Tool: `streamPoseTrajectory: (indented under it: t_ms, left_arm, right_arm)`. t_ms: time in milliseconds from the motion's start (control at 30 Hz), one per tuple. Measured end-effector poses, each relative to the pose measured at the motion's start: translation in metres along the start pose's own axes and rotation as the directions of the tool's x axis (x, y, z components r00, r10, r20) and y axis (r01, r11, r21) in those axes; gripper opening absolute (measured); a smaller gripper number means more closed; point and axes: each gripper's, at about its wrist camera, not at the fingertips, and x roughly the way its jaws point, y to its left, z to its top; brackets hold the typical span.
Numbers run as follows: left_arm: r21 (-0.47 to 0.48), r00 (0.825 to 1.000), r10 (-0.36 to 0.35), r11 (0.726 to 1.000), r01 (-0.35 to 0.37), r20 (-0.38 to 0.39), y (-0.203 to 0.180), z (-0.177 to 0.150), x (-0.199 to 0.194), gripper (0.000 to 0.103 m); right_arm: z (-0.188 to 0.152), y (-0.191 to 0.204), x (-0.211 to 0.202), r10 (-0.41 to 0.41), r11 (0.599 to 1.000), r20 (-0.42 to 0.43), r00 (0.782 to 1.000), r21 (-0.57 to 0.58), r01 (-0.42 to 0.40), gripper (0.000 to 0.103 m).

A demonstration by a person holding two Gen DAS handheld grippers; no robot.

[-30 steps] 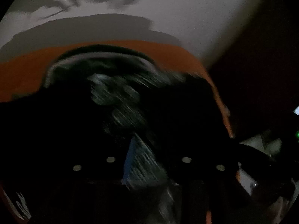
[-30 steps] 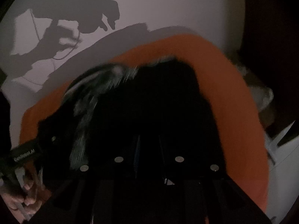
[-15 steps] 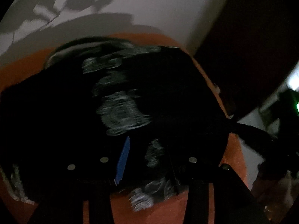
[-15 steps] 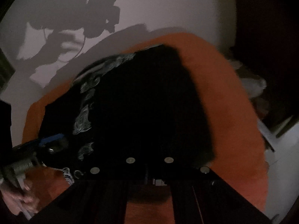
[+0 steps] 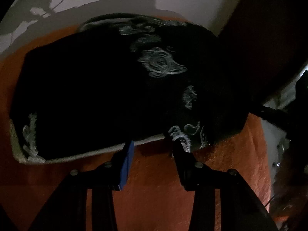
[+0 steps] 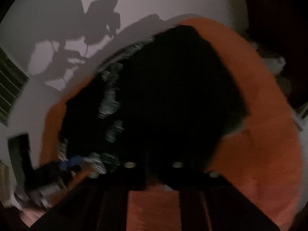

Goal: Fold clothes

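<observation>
A black garment [image 5: 96, 86] with pale swirl embroidery lies folded on an orange blanket [image 5: 154, 196]. My left gripper [image 5: 154, 144] stands open at the garment's near hem. Only blanket shows between its fingers, and the right fingertip [image 5: 178, 148] touches the embroidered corner. In the blurred right wrist view the same garment [image 6: 173, 96] covers the blanket [image 6: 259, 163]. The jaws of my right gripper [image 6: 154, 159] are opening over the garment's near edge, with dark cloth lying between them, unpressed. The left gripper [image 6: 71, 161] shows at lower left, a hand [image 6: 25, 202] behind it.
A pale wall [image 6: 154, 3] rises behind the blanket, carrying the shadows of both grippers. A slatted vent [image 6: 9, 88] sits at far left. Pale clutter [image 6: 273, 61] lies off the blanket's right side. A dark panel [image 5: 269, 38] stands at right.
Both grippers drew back to the garment's near edge. The left one had cloth between its fingers a second ago and now holds none. The right jaws, pinched together half a second ago, have spread.
</observation>
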Motion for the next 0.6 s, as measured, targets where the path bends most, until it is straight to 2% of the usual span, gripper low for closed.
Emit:
streamPoseTrajectory:
  t_ms: [33, 100, 133, 200, 233, 267, 333, 467, 600]
  left_arm:
    - [-0.026, 1.000, 0.005, 1.000, -0.005, 0.005, 0.007, -0.001, -0.004, 0.044]
    - [-0.068, 1.000, 0.014, 0.998, -0.013, 0.015, 0.020, -0.004, -0.011, 0.044]
    - [-0.086, 1.000, 0.020, 0.996, -0.018, 0.020, 0.027, -0.005, -0.015, 0.044]
    - [-0.105, 0.999, 0.036, 0.994, -0.033, 0.028, 0.041, -0.003, -0.023, 0.044]
    - [-0.107, 0.999, 0.043, 0.993, -0.040, 0.031, 0.045, -0.004, -0.025, 0.044]
    - [-0.107, 0.998, 0.046, 0.993, -0.043, 0.034, 0.050, -0.003, -0.030, 0.044]
    - [-0.105, 0.998, 0.049, 0.993, -0.045, 0.039, 0.059, 0.000, -0.038, 0.044]
    - [-0.065, 0.998, -0.018, 0.998, 0.022, 0.063, 0.057, 0.043, -0.037, 0.044]
    - [-0.008, 0.993, -0.092, 0.996, 0.093, 0.072, 0.028, 0.103, -0.015, 0.045]
  right_arm:
    - [0.000, 0.015, 0.008, -0.036, 0.999, 0.000, 0.999, -0.039, 0.036, 0.058]
    - [-0.005, 0.044, 0.025, -0.106, 0.982, 0.027, 0.994, -0.153, 0.109, 0.061]
    - [-0.009, 0.061, 0.037, -0.177, 0.951, 0.056, 0.983, -0.248, 0.186, 0.060]
    - [-0.019, 0.090, 0.060, -0.302, 0.856, 0.109, 0.947, -0.406, 0.320, 0.034]
    - [-0.025, 0.094, 0.070, -0.352, 0.819, 0.097, 0.931, -0.450, 0.356, 0.009]
    - [-0.030, 0.096, 0.076, -0.381, 0.797, 0.094, 0.920, -0.471, 0.378, 0.001]
    - [-0.034, 0.093, 0.074, -0.381, 0.807, 0.106, 0.919, -0.447, 0.386, 0.001]
    - [-0.044, 0.111, 0.061, -0.312, 0.824, 0.170, 0.935, -0.442, 0.356, 0.002]
    - [-0.047, 0.103, 0.068, -0.272, 0.853, 0.105, 0.957, -0.434, 0.290, 0.005]
